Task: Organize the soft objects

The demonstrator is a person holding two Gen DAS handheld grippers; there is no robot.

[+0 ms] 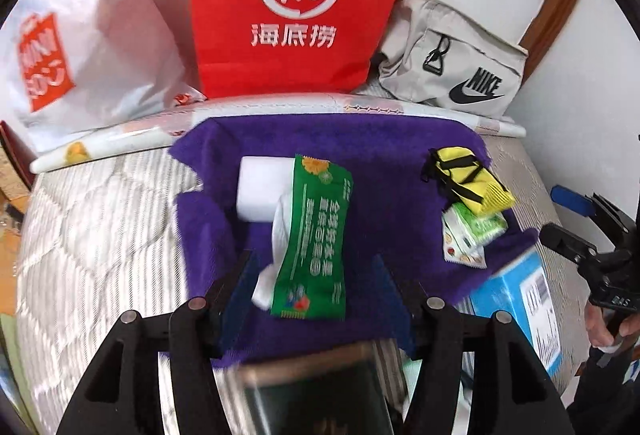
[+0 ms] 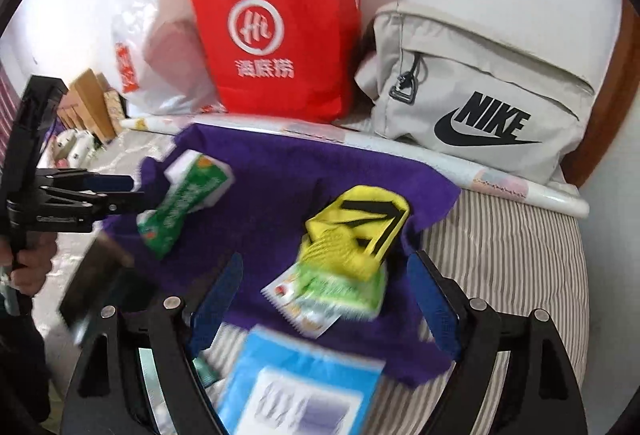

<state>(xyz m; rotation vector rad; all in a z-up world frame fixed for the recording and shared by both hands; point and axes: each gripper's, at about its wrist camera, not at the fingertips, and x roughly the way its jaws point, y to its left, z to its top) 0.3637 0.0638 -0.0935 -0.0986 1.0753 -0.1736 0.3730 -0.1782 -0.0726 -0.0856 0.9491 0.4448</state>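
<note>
Across the striped mattress (image 2: 500, 235) lies our fuzzy purple towel (image 1: 380, 163), carrying the green tissue packet (image 1: 312, 239) and yellow-black pouch (image 2: 356, 231). Both our left gripper (image 1: 314, 271) and right gripper (image 2: 328, 299) gape empty; we judge grasping comes next, each needing descent.

Blue box (image 2: 298, 383) blurred, label unreadable; red bag (image 1: 292, 3) cropped at top

Back edge: red paper bag with white logo (image 1: 288, 3), white plastic bag (image 1: 100, 47) and grey fabric Nike pouch (image 2: 480, 95) stand side by side along the wall.
Cloth centre: bare purple fleece cloth (image 1: 392, 195) between green tissue packet (image 1: 316, 239) and yellow-black folded item (image 1: 468, 179).
Near edge: blue cardboard box (image 2: 304, 375) blocks the front.
Left side: bare quilted mattress (image 1: 104, 227).
</note>
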